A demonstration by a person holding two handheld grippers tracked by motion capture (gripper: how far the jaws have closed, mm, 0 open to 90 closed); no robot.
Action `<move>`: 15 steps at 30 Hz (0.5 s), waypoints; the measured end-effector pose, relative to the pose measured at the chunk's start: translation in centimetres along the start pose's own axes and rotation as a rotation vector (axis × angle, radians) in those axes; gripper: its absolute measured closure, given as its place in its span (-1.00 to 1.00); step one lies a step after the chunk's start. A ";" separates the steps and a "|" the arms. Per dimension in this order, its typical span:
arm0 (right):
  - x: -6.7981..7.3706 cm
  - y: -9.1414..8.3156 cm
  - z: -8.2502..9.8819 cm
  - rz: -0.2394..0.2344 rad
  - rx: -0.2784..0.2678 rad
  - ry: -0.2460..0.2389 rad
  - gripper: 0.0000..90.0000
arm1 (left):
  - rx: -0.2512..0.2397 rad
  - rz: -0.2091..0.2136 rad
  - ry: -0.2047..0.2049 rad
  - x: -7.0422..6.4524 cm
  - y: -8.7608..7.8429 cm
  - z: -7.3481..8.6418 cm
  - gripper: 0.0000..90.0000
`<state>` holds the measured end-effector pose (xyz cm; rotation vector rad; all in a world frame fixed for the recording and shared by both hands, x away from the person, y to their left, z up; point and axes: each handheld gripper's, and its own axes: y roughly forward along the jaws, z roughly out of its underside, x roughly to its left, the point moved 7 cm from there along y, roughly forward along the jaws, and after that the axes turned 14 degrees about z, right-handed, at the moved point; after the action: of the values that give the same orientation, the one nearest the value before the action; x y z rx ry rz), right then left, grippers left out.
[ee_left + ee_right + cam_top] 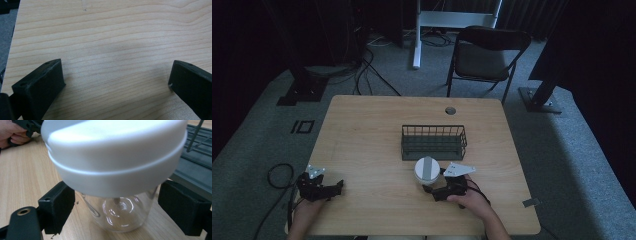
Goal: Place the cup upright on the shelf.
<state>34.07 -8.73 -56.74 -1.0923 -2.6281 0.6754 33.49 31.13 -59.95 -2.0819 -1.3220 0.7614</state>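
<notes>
Black right claw [116, 207] spread around clear jar [120, 212], left claw [116, 82] wide, empty

White-lidded clear jar [117, 170], dark, perhaps green wire basket [433, 141], pale wood-grain table [362, 140].

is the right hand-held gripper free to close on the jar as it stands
Probably yes: the right hand-held gripper has its jaws open on either side of the jar, under its white lid, with nothing between them.
</notes>
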 end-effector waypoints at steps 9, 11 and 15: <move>0.3 0.6 -0.6 0.004 -0.035 0.021 -0.69 | 0.000 0.000 0.000 0.0 0.0 0.0 -1.00; 0.3 0.7 -0.7 0.005 -0.041 0.020 -0.69 | 0.000 0.000 0.000 0.0 0.0 0.0 -1.00; 0.3 0.8 -0.8 0.009 -0.042 0.021 -0.69 | 0.000 0.000 0.000 0.0 0.0 0.0 -1.00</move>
<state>34.59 -7.75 -56.45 -1.1175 -2.6323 0.6093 33.49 31.13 -59.94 -2.0820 -1.3215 0.7611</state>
